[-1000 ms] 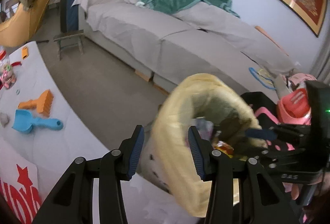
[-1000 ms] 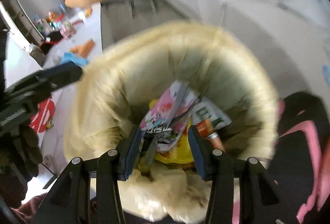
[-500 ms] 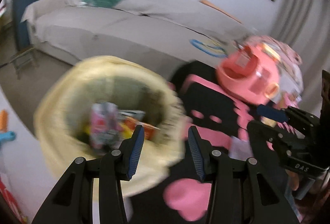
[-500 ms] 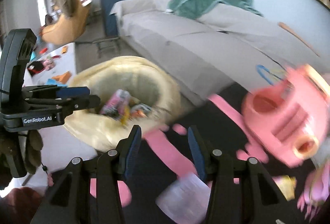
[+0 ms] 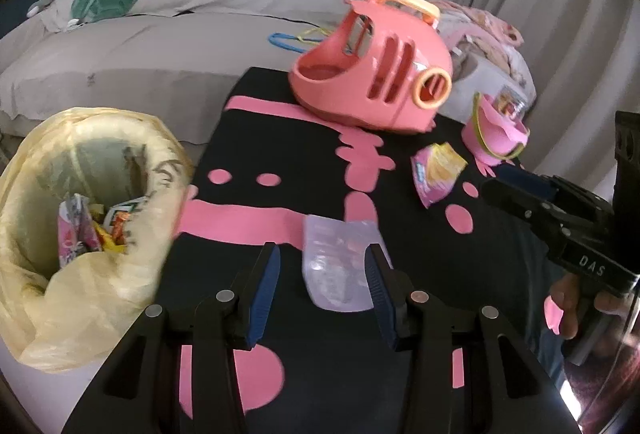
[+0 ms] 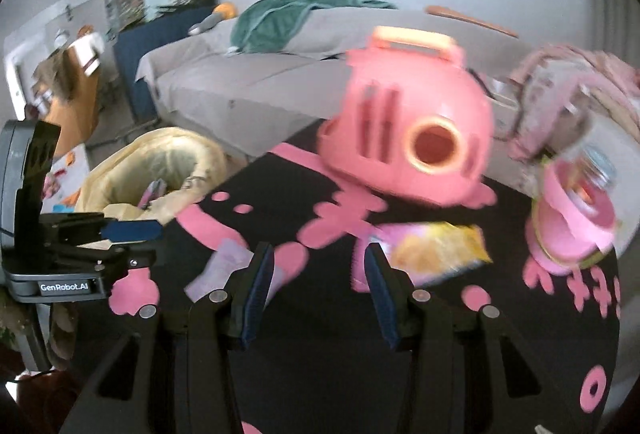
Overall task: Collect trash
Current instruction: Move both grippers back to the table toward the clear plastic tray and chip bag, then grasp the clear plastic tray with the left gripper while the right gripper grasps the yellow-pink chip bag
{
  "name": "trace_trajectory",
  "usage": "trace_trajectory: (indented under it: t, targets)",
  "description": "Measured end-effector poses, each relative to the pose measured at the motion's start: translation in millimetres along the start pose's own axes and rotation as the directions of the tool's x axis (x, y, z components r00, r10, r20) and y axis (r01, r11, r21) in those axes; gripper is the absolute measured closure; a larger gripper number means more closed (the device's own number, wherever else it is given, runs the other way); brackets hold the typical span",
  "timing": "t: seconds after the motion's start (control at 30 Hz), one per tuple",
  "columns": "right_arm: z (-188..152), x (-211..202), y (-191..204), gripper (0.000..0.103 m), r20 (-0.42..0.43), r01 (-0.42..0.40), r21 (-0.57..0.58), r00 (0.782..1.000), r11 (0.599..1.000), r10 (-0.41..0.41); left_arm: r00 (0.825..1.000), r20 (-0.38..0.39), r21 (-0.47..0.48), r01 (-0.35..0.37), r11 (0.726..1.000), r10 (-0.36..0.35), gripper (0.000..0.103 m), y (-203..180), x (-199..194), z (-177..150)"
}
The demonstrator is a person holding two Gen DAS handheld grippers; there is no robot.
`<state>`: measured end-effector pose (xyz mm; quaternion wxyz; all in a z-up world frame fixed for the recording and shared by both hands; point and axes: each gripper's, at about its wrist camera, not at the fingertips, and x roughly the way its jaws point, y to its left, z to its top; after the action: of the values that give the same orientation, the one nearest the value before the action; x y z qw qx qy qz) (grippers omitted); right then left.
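Note:
A yellow trash bag [image 5: 80, 210] with several wrappers inside stands left of a black and pink table [image 5: 280, 138]; it also shows in the right wrist view [image 6: 160, 162]. A pale lilac wrapper [image 5: 336, 262] lies flat on the table, just ahead of and between the fingers of my open, empty left gripper [image 5: 324, 274]; it shows too in the right wrist view [image 6: 220, 266]. A pink and yellow snack packet [image 5: 436, 170] lies further right. My right gripper [image 6: 318, 274] is open and empty, with the snack packet [image 6: 432, 254] just ahead to its right.
A pink toy carrier [image 5: 376, 66] and a pink cup [image 5: 496, 130] stand at the back of the table. A grey sofa [image 5: 140, 30] with a green towel runs behind. A clothes pile [image 6: 572, 86] lies at the right.
Both grippers swung right, away from the trash bag and over the table. The lilac wrapper and snack packet came into view ahead of the fingers. Both grippers stayed open.

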<state>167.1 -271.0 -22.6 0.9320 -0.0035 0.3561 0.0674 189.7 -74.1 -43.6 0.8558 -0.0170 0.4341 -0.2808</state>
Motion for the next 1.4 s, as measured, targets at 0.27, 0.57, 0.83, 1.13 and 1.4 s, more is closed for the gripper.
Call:
trace_trajectory:
  t: [0.27,0.57,0.83,1.13,1.4]
  targets:
    - [-37.4,-4.7,-42.1,0.059,-0.042,0.056,0.104,0.998,0.993,-0.052,0.999,-0.034,0.045,-0.011,0.999,0.013,0.058,-17.1,16.8,-2.5]
    - [-57.3,-2.8,-62.7,0.059,-0.067,0.079,0.155,0.995,0.985,-0.070,0.999,-0.039,0.035,-0.012,0.999,0.013,0.058,-6.8,34.1,5.3]
    - [-62.1,6.4,-67.8,0.059,-0.082,0.066,0.174,0.995,0.983,-0.052,0.993,-0.113,-0.019,0.016,1.000,-0.018,0.058,12.0,53.7,0.1]
    - [-57.7,13.3,-71.6,0.059,-0.087,0.079,0.166,0.994,0.983,-0.065,0.994,-0.107,0.090,-0.007,0.996,0.017,0.058,-17.3,63.7,-4.5]
    - [-30.5,46.7,-96.7,0.059,-0.094,0.041,0.293,0.996,0.955,-0.014,0.992,-0.110,0.061,-0.055,0.997,0.061,0.084,-22.8,66.0,-1.7]
